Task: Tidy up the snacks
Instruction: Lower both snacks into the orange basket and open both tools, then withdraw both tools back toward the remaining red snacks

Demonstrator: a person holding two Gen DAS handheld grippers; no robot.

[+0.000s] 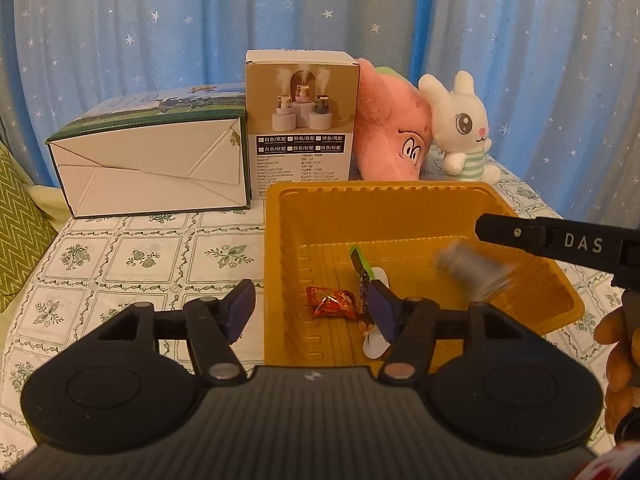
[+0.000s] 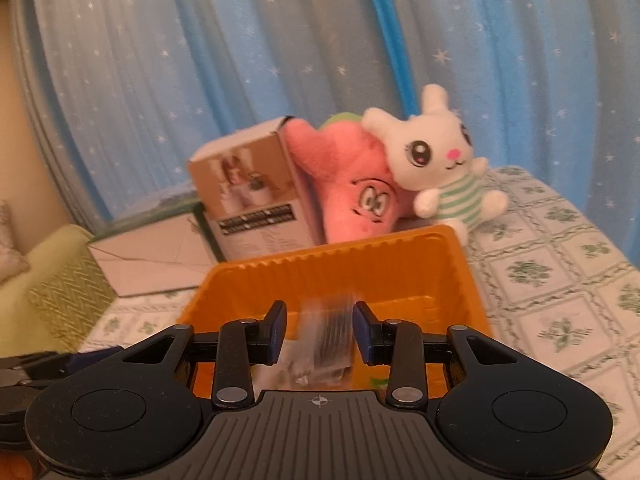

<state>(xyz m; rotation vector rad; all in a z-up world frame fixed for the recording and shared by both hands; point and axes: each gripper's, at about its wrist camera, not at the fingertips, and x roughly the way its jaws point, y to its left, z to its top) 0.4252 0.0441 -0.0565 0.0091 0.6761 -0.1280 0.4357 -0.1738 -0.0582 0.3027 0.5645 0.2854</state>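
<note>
two handheld grippers are working over an orange plastic tray (image 1: 400,204) sitting on a green floral tablecloth (image 1: 132,260). the left gripper (image 1: 310,310) is hanging at the tray's near left corner with its jaws standing wide and nothing between them; one blue pad (image 1: 242,308) is sitting outside the tray's left wall, the other over the tray floor. a red-wrapped candy (image 1: 332,302) is lying on the tray floor in the gap between those pads, touching neither, and a green-and-white wrapped snack (image 1: 366,270) is lying just beyond it, partly hidden by the right-hand pad. the right gripper (image 2: 320,330) is reaching over the tray from the right, its jaws partly open, with a blurred silvery snack packet (image 2: 326,344) lying between the pads (image 2: 276,330); the blur is hiding whether the pads are pressing on it. in the left wrist view the same packet (image 1: 470,274) is appearing as a grey smear below that gripper's black finger, above the tray's right side. behind the tray a humidifier box (image 1: 302,124), a green-edged carton (image 1: 152,160), a pink plush (image 1: 394,136) and a white bunny plush (image 1: 462,128) are lining up before a blue starred curtain (image 1: 160,20).
</note>
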